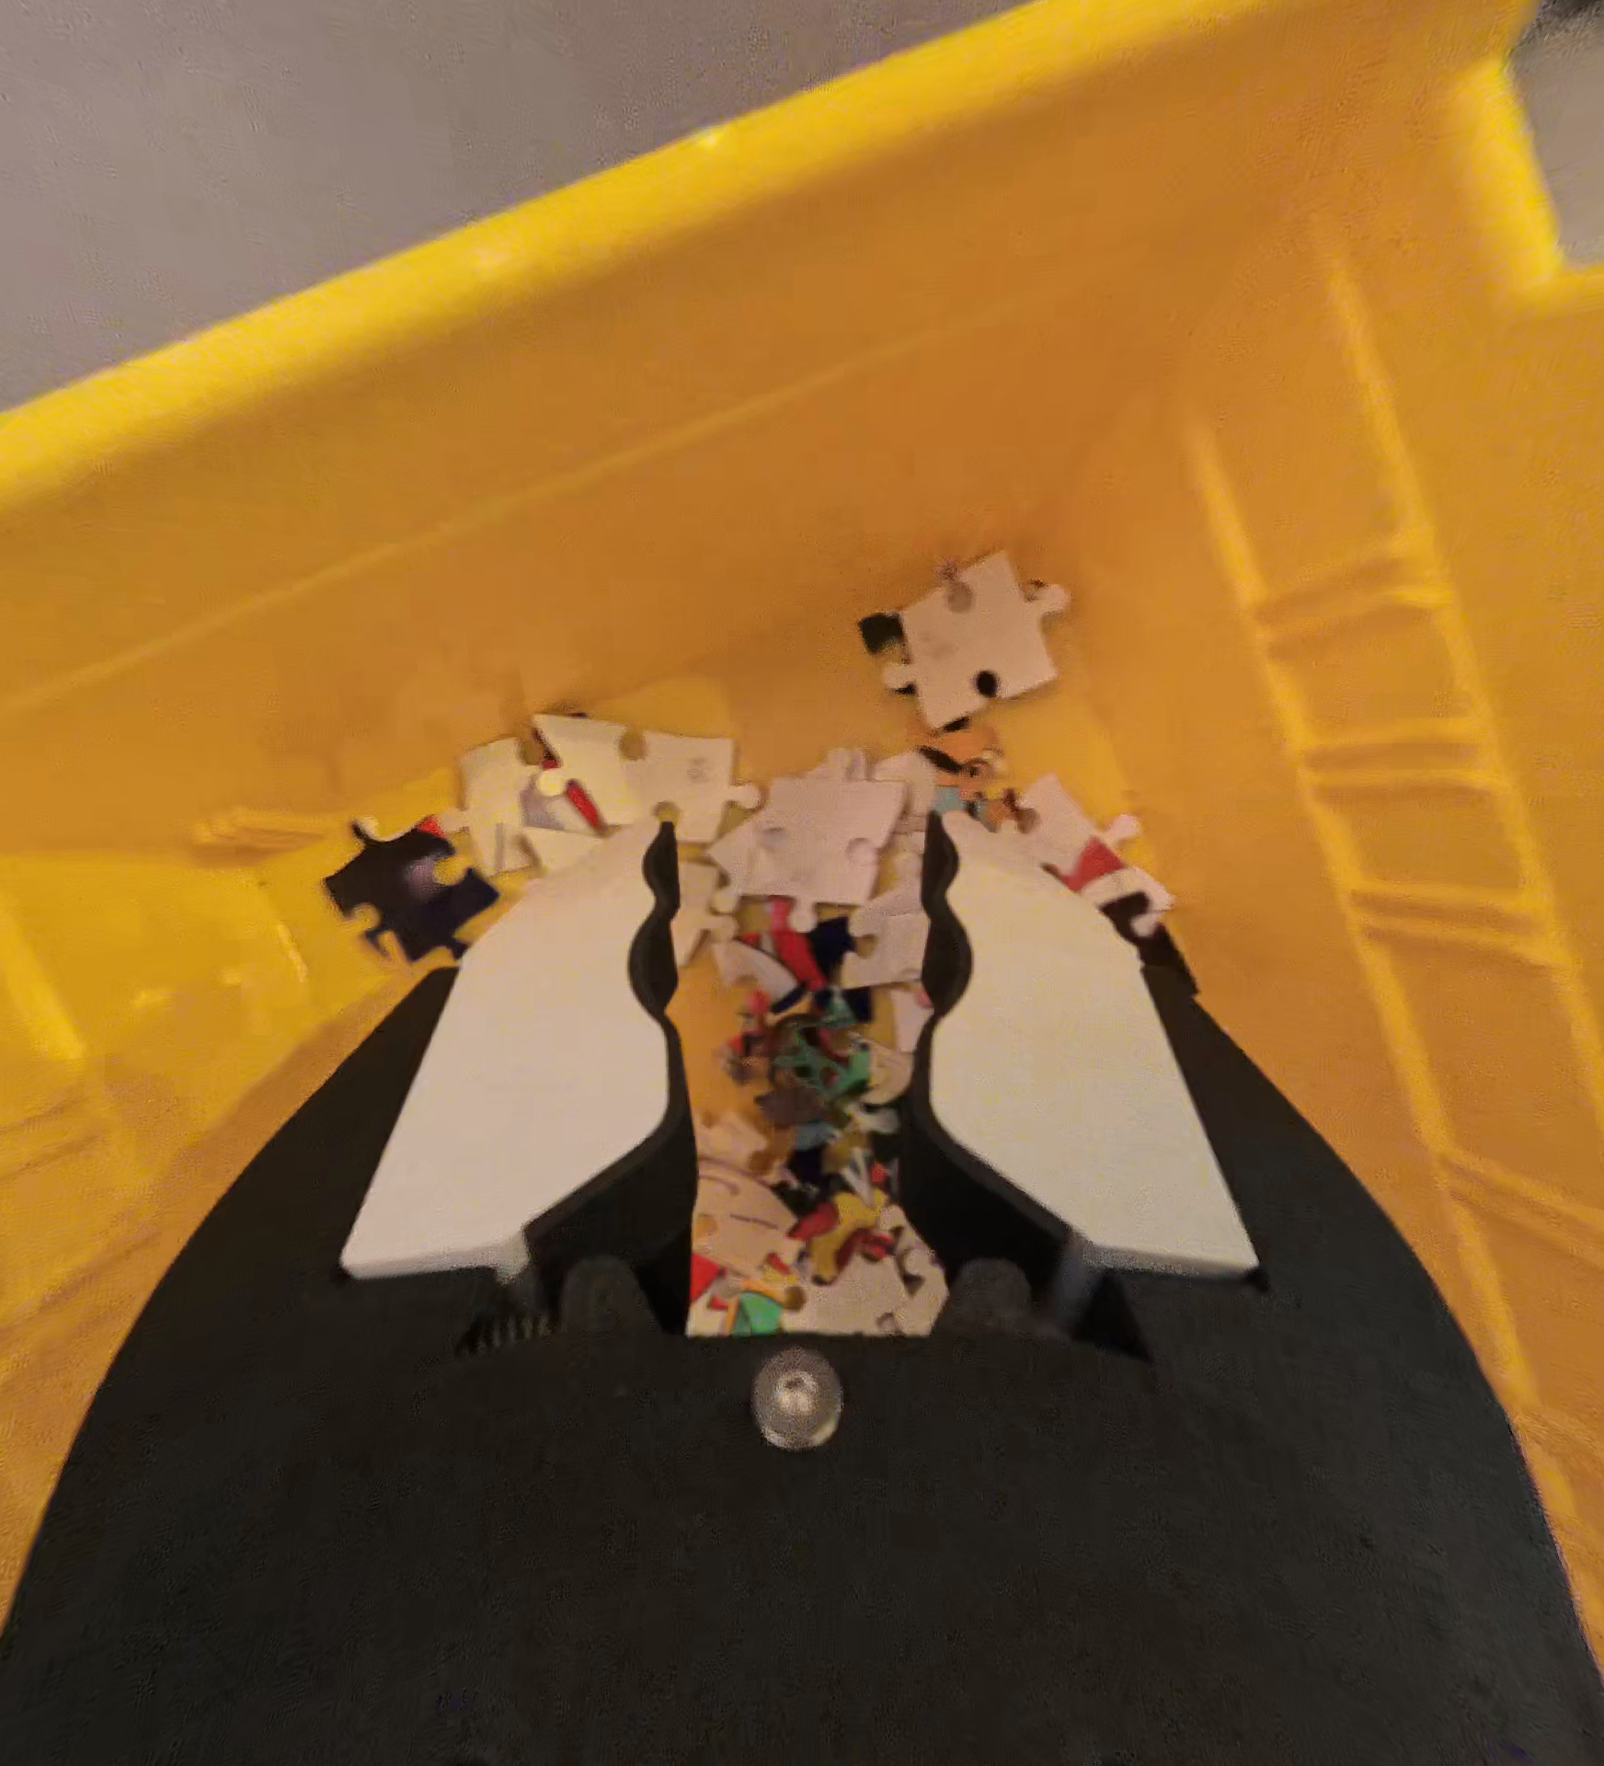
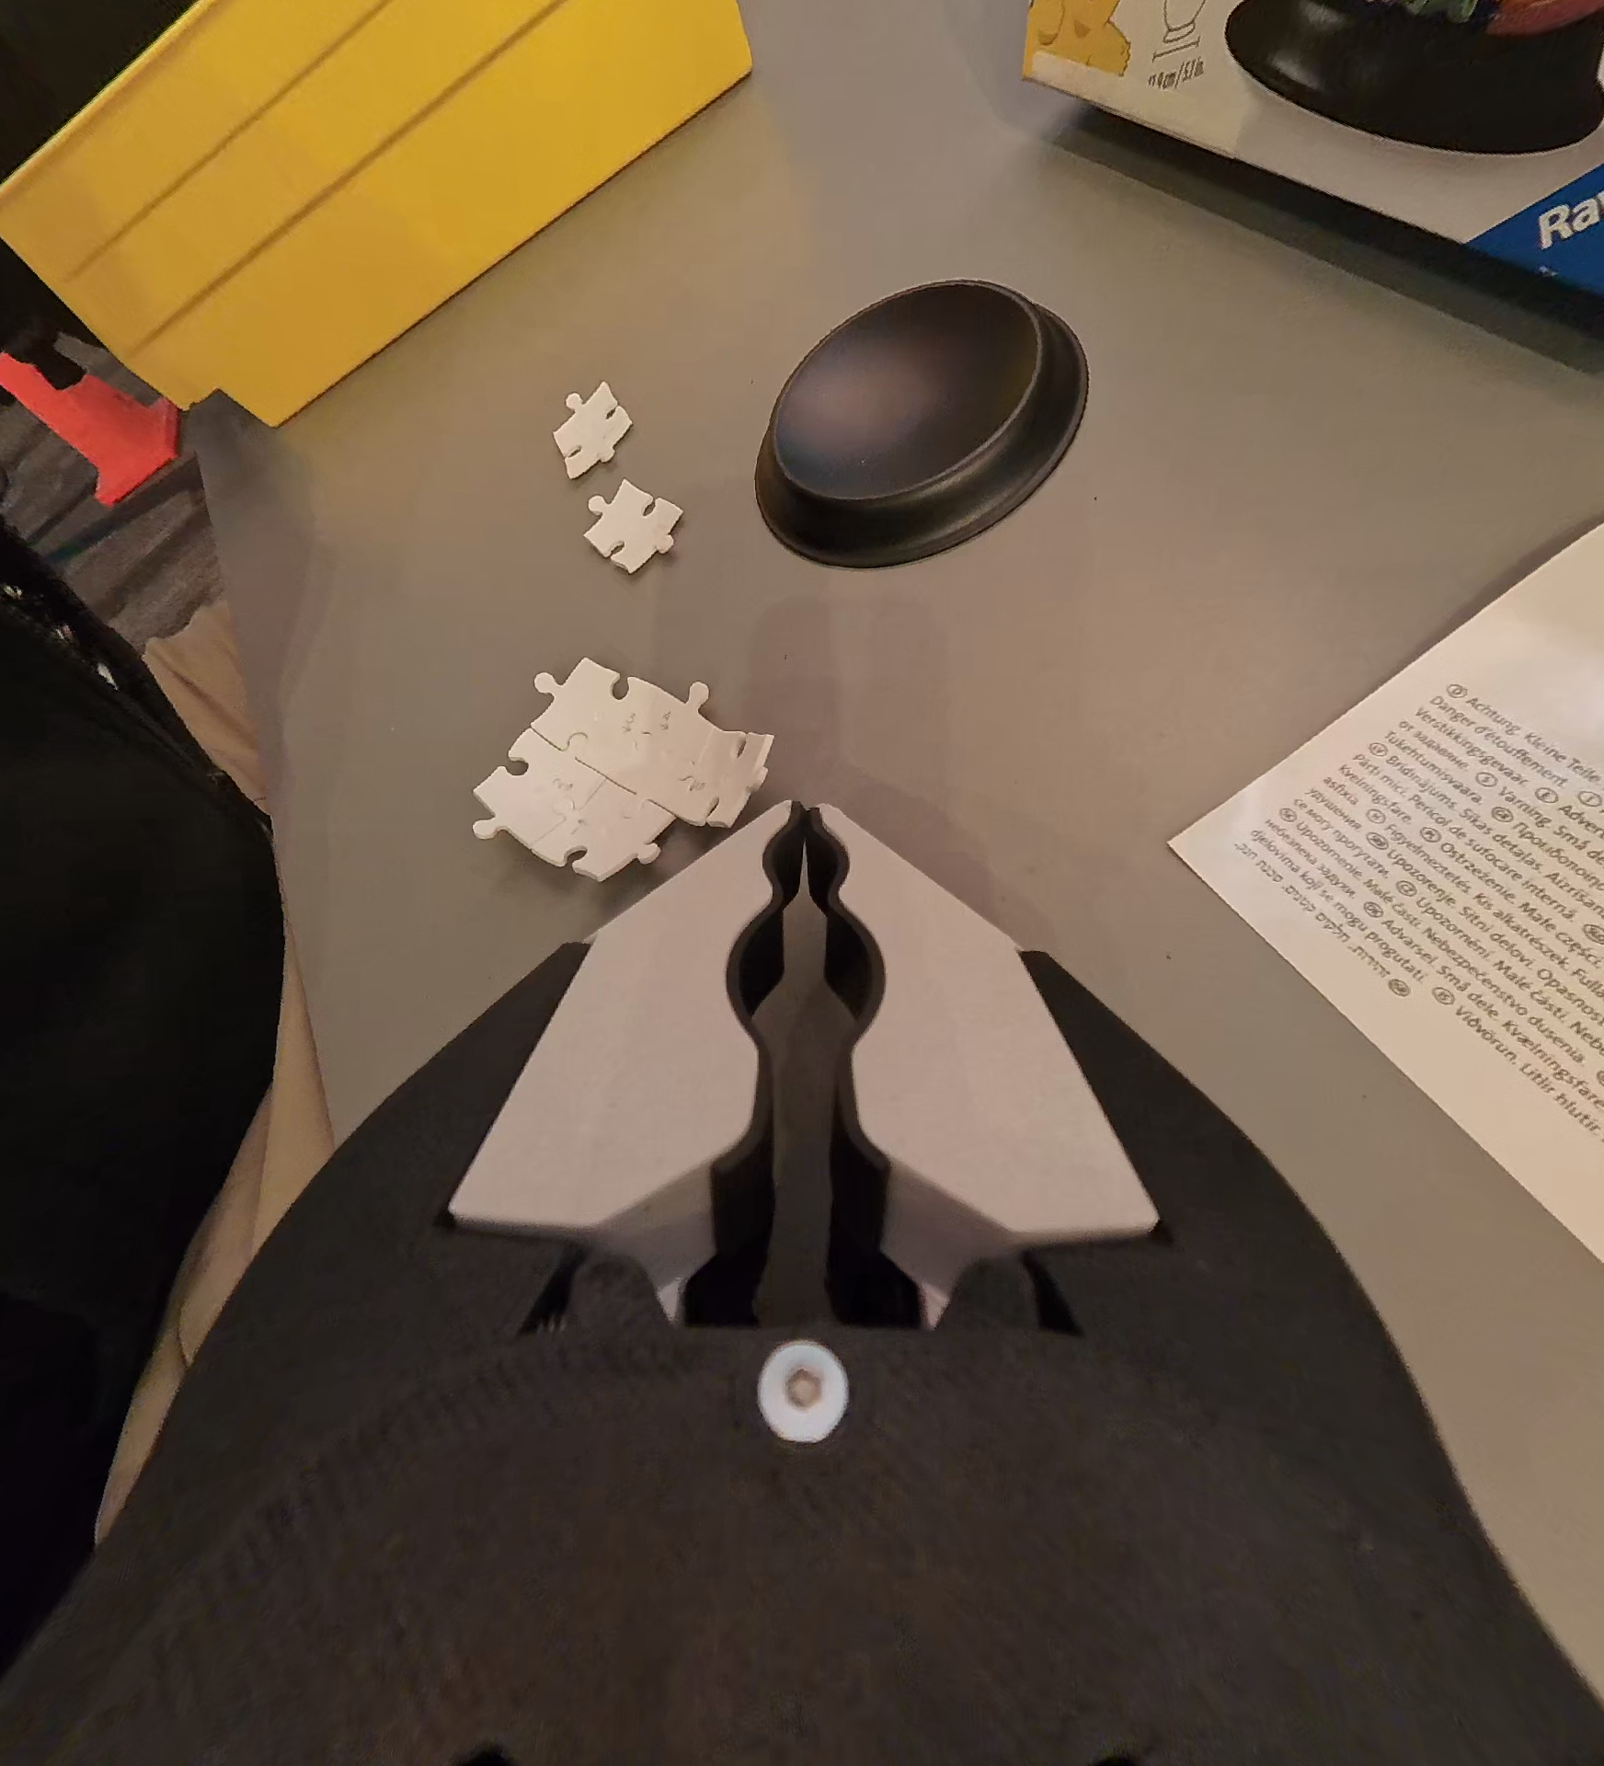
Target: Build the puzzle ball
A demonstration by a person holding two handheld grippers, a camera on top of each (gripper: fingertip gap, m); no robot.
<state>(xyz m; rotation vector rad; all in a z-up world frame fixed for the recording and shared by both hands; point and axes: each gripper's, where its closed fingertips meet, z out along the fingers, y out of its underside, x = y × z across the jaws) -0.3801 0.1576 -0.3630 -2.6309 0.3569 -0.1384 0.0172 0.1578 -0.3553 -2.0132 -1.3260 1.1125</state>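
Yellow plastic filled the left wrist view: you had your left gripper (image 1: 796, 841) down inside the yellow bin (image 1: 779, 401), jaws spread apart and gripping nothing, right over the heap of loose puzzle pieces (image 1: 808, 965) on the bin floor. One white piece (image 1: 970, 638) sat apart toward the far wall and a dark piece (image 1: 411, 893) lay off to the left. Your right gripper (image 2: 803, 824) was clenched with nothing in it, above the grey table (image 2: 970, 726), just beside the joined white pieces (image 2: 621, 779). Two single pieces (image 2: 617, 478) lay between those and the bin, next to the black stand (image 2: 918, 425). A printed sheet (image 2: 1486, 956) and the box (image 2: 1410, 124) were on the right.
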